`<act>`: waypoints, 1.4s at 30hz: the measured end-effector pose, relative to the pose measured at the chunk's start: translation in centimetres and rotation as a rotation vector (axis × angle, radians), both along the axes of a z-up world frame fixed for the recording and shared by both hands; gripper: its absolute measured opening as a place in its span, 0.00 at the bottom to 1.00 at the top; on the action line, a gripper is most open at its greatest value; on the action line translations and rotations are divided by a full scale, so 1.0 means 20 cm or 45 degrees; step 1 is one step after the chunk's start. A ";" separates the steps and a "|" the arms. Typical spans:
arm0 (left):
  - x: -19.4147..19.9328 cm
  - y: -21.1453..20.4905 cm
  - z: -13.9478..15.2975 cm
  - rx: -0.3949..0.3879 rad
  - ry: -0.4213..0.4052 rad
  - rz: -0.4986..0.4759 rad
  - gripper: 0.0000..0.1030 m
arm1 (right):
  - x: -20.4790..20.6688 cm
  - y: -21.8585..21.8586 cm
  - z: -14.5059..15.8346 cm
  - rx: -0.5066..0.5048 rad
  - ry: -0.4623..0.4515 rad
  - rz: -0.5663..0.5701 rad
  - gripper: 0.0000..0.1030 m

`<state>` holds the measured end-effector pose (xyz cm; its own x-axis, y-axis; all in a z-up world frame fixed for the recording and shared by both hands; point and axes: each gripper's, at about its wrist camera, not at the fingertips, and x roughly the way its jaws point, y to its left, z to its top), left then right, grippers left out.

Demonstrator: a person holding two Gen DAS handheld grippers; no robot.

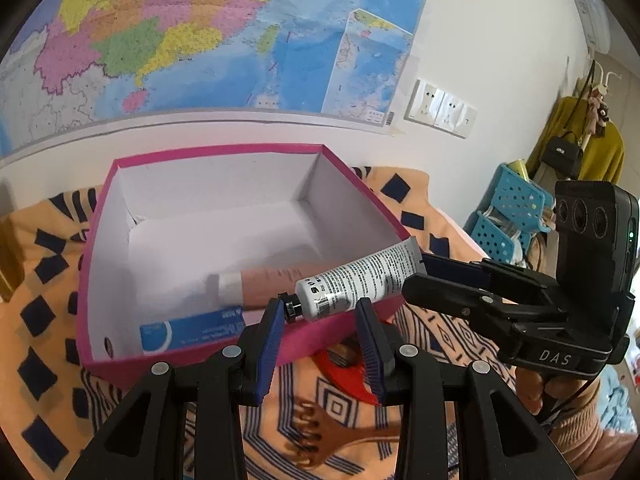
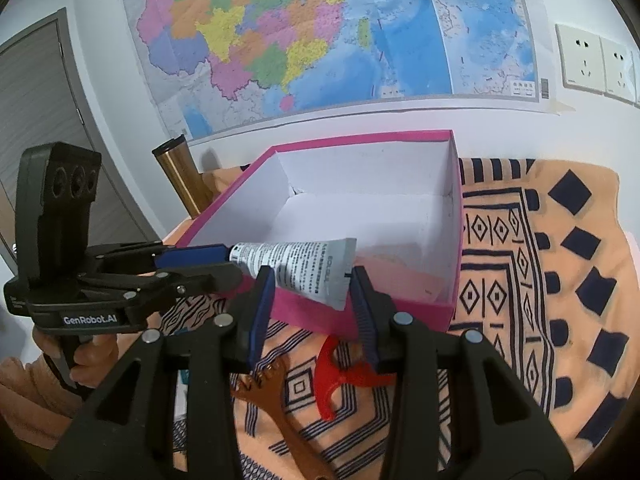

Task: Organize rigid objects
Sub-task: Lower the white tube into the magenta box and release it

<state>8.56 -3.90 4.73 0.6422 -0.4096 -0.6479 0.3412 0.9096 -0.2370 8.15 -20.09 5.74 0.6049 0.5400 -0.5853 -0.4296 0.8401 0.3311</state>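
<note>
Tube point(image 1: 356, 280) | gripped by left gripper point(image 1: 320, 307), right gripper point(image 2: 312, 276) | above pink box point(image 1: 220, 150)

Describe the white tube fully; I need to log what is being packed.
The white tube is a soft-looking squeeze tube with small black print, a barcode and a black screw cap. It hangs tilted, crimped end higher, over the pink box's near wall. The left gripper pinches its cap end; the right gripper pinches its crimped end.
</note>
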 end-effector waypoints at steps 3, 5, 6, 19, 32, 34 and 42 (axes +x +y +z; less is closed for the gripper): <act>0.04 0.00 0.00 0.008 0.007 0.017 0.35 | 0.04 0.01 -0.01 -0.011 0.001 -0.002 0.41; 0.07 0.01 -0.01 0.010 0.013 0.024 0.35 | 0.07 0.02 -0.02 -0.020 0.009 -0.004 0.41; 0.08 0.01 -0.01 0.009 0.017 0.029 0.35 | 0.08 0.02 -0.03 -0.021 0.014 -0.006 0.41; 0.18 0.02 -0.09 0.012 0.092 0.048 0.35 | 0.20 0.06 -0.11 -0.111 0.072 0.009 0.41; 0.19 0.05 -0.13 0.014 0.108 0.060 0.35 | 0.21 0.04 -0.13 -0.132 0.077 -0.043 0.41; 0.16 0.05 -0.12 0.031 0.079 0.065 0.35 | 0.19 0.03 -0.13 -0.119 0.075 -0.051 0.41; -0.01 0.06 -0.06 0.063 -0.050 0.083 0.47 | 0.05 -0.05 -0.07 -0.067 0.017 -0.045 0.45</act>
